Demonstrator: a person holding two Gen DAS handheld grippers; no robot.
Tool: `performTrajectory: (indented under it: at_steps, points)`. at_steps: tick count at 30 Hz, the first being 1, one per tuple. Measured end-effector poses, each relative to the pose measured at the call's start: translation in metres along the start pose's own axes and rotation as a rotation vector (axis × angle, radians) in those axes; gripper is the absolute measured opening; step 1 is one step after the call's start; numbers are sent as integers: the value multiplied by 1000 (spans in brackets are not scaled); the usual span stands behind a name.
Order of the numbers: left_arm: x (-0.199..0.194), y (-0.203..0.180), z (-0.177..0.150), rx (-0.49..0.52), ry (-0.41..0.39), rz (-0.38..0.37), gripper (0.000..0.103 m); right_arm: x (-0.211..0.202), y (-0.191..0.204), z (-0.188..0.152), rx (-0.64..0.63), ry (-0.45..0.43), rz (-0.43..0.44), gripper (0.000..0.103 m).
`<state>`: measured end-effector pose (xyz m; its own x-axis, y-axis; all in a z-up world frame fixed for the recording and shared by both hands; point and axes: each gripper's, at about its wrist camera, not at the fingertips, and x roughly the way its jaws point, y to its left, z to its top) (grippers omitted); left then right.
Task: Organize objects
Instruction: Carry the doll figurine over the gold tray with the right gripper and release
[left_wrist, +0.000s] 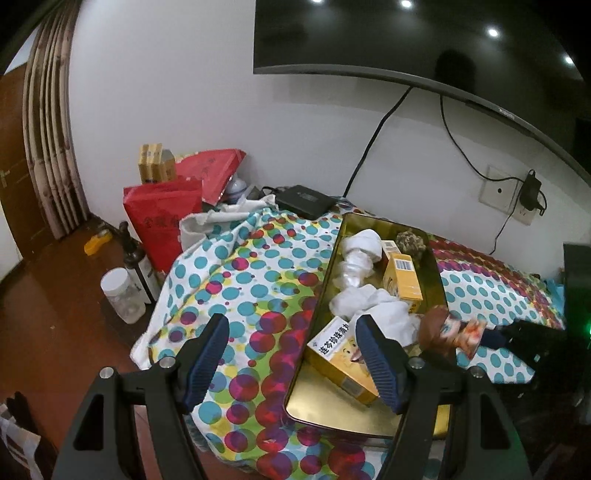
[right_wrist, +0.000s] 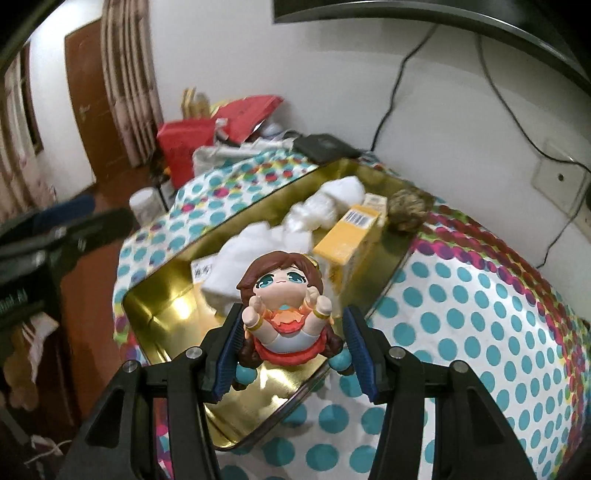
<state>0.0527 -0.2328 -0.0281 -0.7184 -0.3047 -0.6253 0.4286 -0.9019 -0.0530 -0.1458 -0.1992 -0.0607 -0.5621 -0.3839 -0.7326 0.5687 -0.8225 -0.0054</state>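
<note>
A gold metal tray lies on a polka-dot cloth. In it are crumpled white tissues, a yellow box, a second yellow box with Chinese print and a brownish ball. My right gripper is shut on a brown-haired doll figure, held above the tray's near end; the doll also shows in the left wrist view. My left gripper is open and empty over the tray's left edge.
Polka-dot cloth covers the table. At the back stand a black box, red bags and cartons. A bottle and clear jar stand left. Cables and a wall socket lie under a TV.
</note>
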Motion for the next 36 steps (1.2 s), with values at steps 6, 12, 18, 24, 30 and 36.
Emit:
performTrajectory:
  at_steps: [6,12,18,24,30,36]
  points:
    - [1,7,-1,-10,4,5,73,8,16,-9,-18,21,-52,51]
    - [-2,15,1,-20,-1,29,73,10,18,-8,20,30,-75,51]
    - [-7,17,0,5,-15,40,73,10,24,-10,17,53,-70,51]
    - [-10,27,1,-16,-23,36,73,8,31,-11,33,77,-52,50]
    - [-8,27,-1,-15,-1,18,73,4,37,-9,37,68,-58,49]
    - [-10,9,-3,34,18,-10,73,-2,34,-10,75,62,-59,50]
